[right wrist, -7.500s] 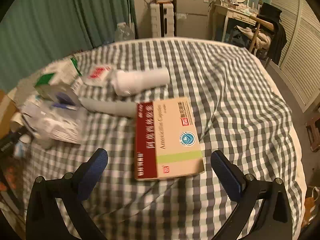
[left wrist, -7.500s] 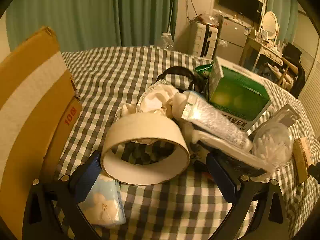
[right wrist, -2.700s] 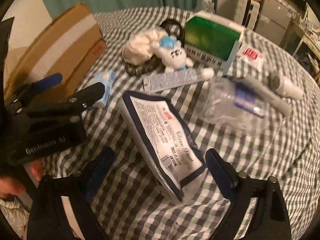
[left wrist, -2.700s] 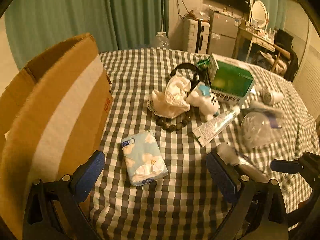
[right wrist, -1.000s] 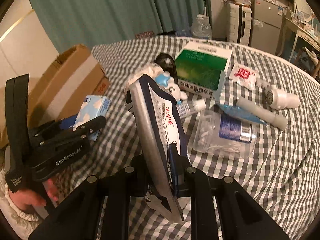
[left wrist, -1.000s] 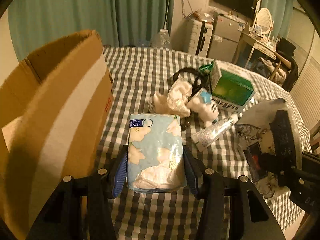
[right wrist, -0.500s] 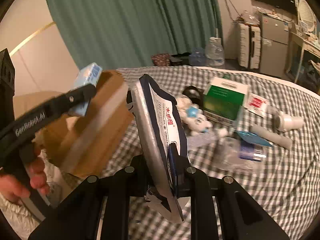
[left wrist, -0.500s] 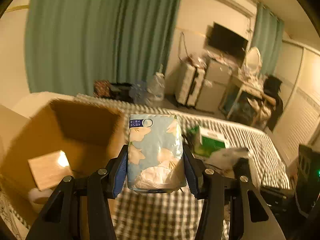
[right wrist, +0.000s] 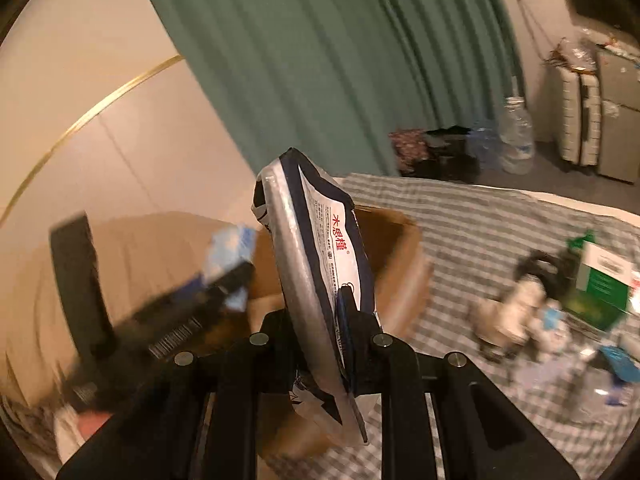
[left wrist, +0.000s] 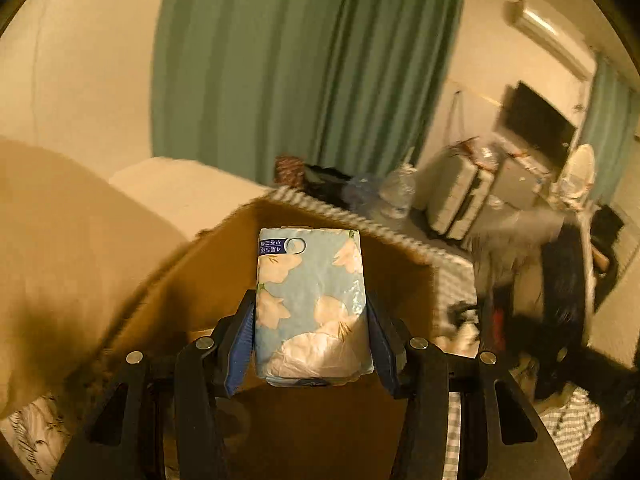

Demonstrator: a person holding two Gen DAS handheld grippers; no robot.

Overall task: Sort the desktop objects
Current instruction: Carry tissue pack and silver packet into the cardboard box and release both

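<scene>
My left gripper (left wrist: 310, 344) is shut on a light blue tissue pack (left wrist: 310, 304) with white flowers and holds it up over the open cardboard box (left wrist: 400, 272). My right gripper (right wrist: 320, 344) is shut on a white and navy flat pouch (right wrist: 320, 264) with red print, held on edge above the same cardboard box (right wrist: 400, 256). The left gripper with the tissue pack (right wrist: 228, 264) shows blurred at the left of the right wrist view. The right gripper and pouch show as a dark blur (left wrist: 560, 280) at the right of the left wrist view.
The checked tablecloth (right wrist: 480, 216) runs to the right of the box. On it lie a green and white box (right wrist: 600, 280), a small white plush toy (right wrist: 516, 312) and other blurred items. A green curtain (right wrist: 340, 60) and a water bottle (right wrist: 518, 136) stand behind.
Both grippers have swung left and further over the cardboard box, each still holding its item. The views are now motion-blurred and the table items have slid to the right edge.
</scene>
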